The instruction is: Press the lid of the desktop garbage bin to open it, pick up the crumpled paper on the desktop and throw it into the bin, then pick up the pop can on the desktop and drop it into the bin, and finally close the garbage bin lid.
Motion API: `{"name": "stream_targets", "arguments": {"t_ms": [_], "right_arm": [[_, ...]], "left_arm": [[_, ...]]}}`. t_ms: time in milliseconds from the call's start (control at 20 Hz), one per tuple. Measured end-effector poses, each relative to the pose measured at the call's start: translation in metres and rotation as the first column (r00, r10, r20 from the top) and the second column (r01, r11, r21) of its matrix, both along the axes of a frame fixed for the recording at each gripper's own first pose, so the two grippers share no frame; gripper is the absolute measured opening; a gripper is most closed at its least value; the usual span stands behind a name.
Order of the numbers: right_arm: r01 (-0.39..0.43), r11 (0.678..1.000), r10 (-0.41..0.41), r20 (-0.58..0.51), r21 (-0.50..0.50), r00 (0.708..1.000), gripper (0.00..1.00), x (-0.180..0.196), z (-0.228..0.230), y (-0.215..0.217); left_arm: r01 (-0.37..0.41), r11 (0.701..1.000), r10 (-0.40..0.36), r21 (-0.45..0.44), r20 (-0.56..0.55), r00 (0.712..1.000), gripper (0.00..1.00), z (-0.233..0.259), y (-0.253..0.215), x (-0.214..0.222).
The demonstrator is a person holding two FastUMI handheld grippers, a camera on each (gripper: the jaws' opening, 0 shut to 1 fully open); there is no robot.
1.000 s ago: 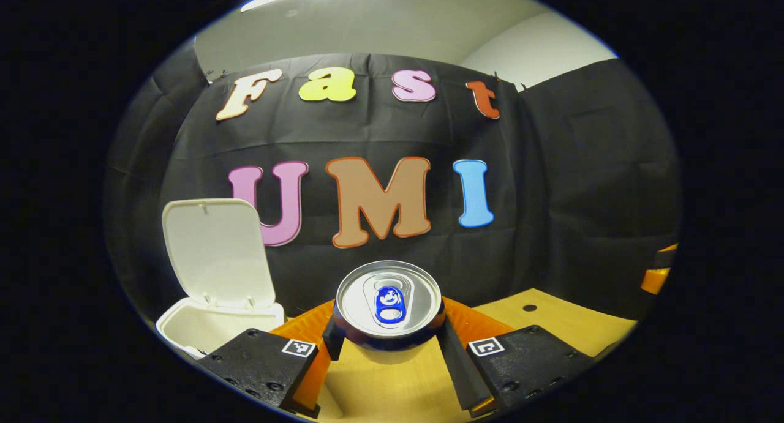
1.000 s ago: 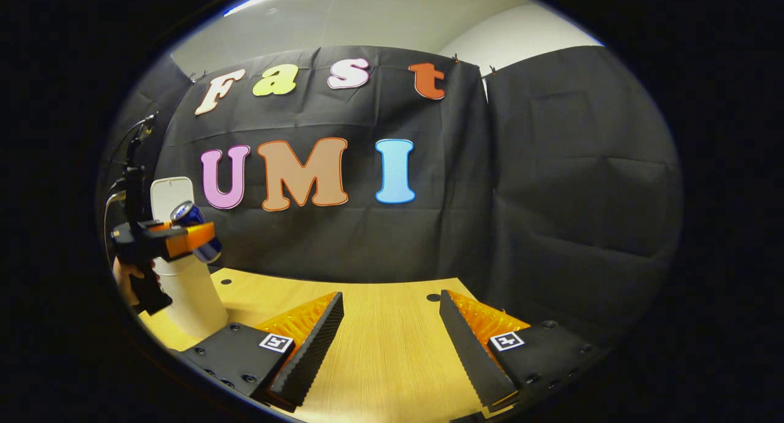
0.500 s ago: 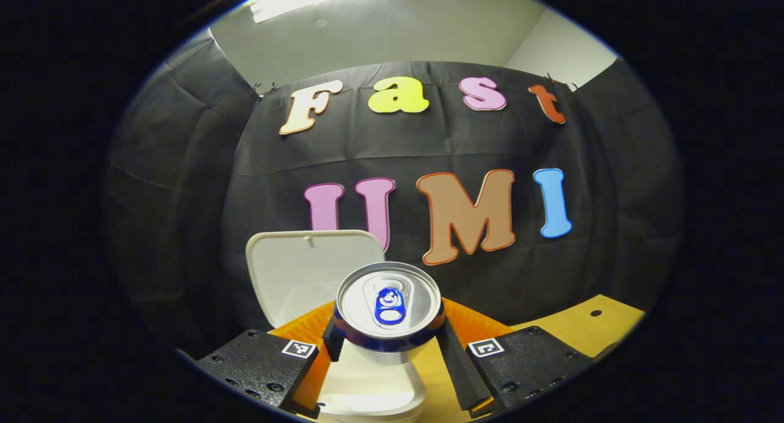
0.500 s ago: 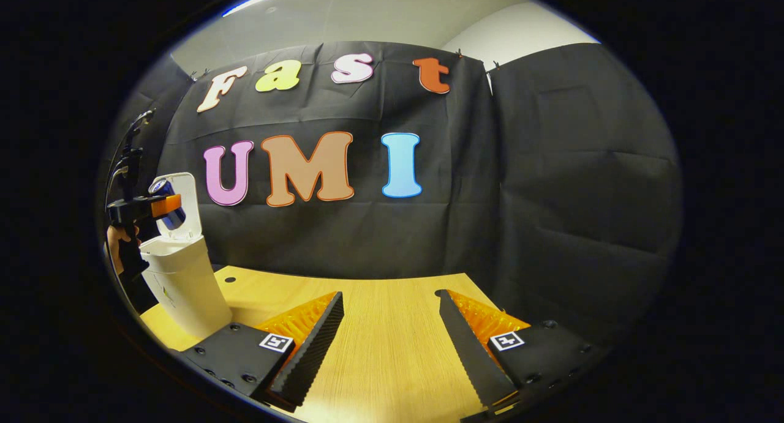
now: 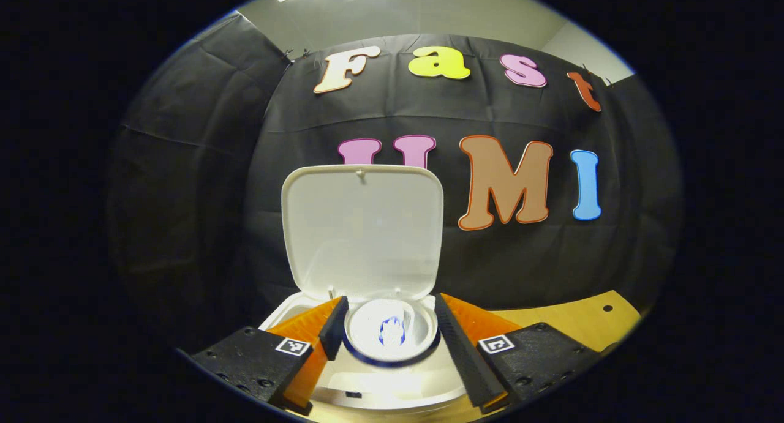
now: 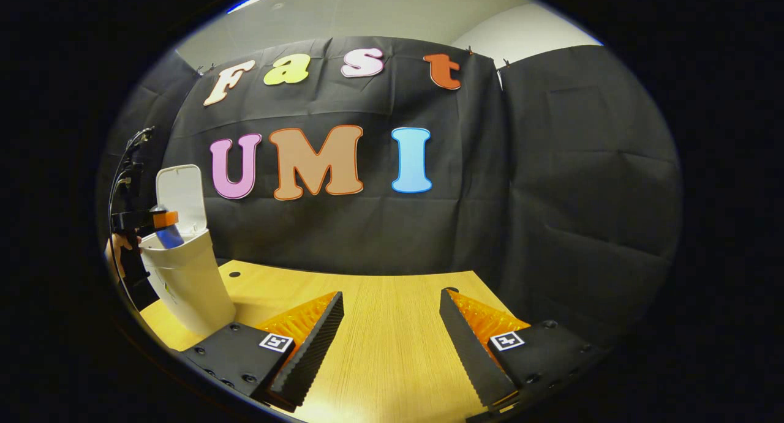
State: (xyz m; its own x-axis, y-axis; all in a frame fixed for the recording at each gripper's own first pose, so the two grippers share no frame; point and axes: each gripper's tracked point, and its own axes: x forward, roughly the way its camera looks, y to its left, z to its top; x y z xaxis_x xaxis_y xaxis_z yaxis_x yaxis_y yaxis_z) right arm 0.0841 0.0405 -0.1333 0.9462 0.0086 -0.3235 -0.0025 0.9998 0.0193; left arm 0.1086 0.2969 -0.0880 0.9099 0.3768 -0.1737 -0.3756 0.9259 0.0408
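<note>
Aluminium pop can [image 5: 391, 332], top end toward the left gripper view's camera and blurred, sits between the fingers of the left gripper [image 5: 390, 334], just over the mouth of the white garbage bin [image 5: 392, 386]. Whether the fingers press its sides or have parted and let it go, I cannot tell: the can's edge looks slightly clear of the right finger. Judgement: thin-walled and light, likely empty, smooth and rather slippery; a squeeze at mid-body across the diameter suits it, too hard would dent it. Lid [image 5: 362, 230] stands upright behind the can, hinged at the bin's far rim.

Right gripper view: bin [image 6: 184, 282] at the far left of the wooden desktop [image 6: 392, 343], can [image 6: 168, 236] low at its opening, held out by the left gripper [image 6: 160, 220]. Right gripper [image 6: 392, 337] hovers over bare wood, jaws apart, empty.

Hidden: bin interior, so the crumpled paper's whereabouts unconfirmed; can body blurred; hand behind the bin mostly cut off.
</note>
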Motion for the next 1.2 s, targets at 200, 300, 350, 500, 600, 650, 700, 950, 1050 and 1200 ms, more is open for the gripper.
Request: {"name": "stream_targets", "arguments": {"t_ms": [200, 300, 350, 500, 600, 650, 700, 950, 1050, 1200], "right_arm": [[-0.004, 1.0, 0.004, 0.004, 0.001, 1.0, 1.0, 0.002, 0.0, 0.005], [-0.01, 1.0, 0.01, 0.004, 0.006, 1.0, 1.0, 0.005, -0.001, 0.011], [-0.013, 1.0, 0.013, 0.002, 0.008, 1.0, 1.0, 0.006, -0.002, 0.015], [-0.021, 1.0, 0.021, -0.002, 0.011, 1.0, 1.0, 0.006, -0.006, 0.023], [-0.015, 1.0, 0.016, -0.007, 0.01, 1.0, 1.0, 0.005, -0.009, 0.025], [-0.013, 1.0, 0.013, -0.019, 0.014, 1.0, 1.0, 0.005, -0.01, 0.026], [-0.012, 1.0, 0.012, -0.021, 0.019, 1.0, 1.0, 0.003, -0.011, 0.028], [-0.027, 1.0, 0.027, -0.042, -0.005, 0.999, 1.0, 0.012, -0.016, 0.026], [-0.038, 0.999, 0.038, -0.052, -0.003, 0.998, 1.0, 0.013, -0.018, 0.028], [-0.052, 0.999, 0.052, -0.033, -0.005, 0.998, 1.0, 0.01, -0.017, 0.031]], "left_arm": [[0.024, 0.998, -0.03, 0.062, 0.09, 0.995, 0.93, 0.047, -0.001, 0.002], [0.06, 0.993, -0.075, 0.102, 0.147, 0.986, 0.93, 0.083, -0.003, 0.014], [0.07, 0.989, -0.093, 0.133, 0.176, 0.98, 0.93, 0.103, 0.0, 0.02], [0.081, 0.956, -0.158, 0.283, 0.261, 0.952, 0.92, 0.158, 0.004, 0.04], [0.102, 0.927, -0.199, 0.361, 0.242, 0.95, 0.92, 0.168, 0.0, 0.055], [0.129, 0.934, -0.213, 0.332, 0.228, 0.95, 0.92, 0.164, -0.004, 0.062], [0.15, 0.944, -0.221, 0.293, 0.229, 0.948, 0.95, 0.161, -0.008, 0.07], [0.064, 0.974, -0.111, 0.216, 0.213, 0.971, 0.91, 0.172, 0.042, 0.104], [0.069, 0.993, -0.083, 0.1, 0.147, 0.986, 0.91, 0.153, 0.056, 0.117], [0.04, 0.999, -0.04, 0.021, 0.028, 0.999, 0.92, 0.12, 0.078, 0.126]]}}
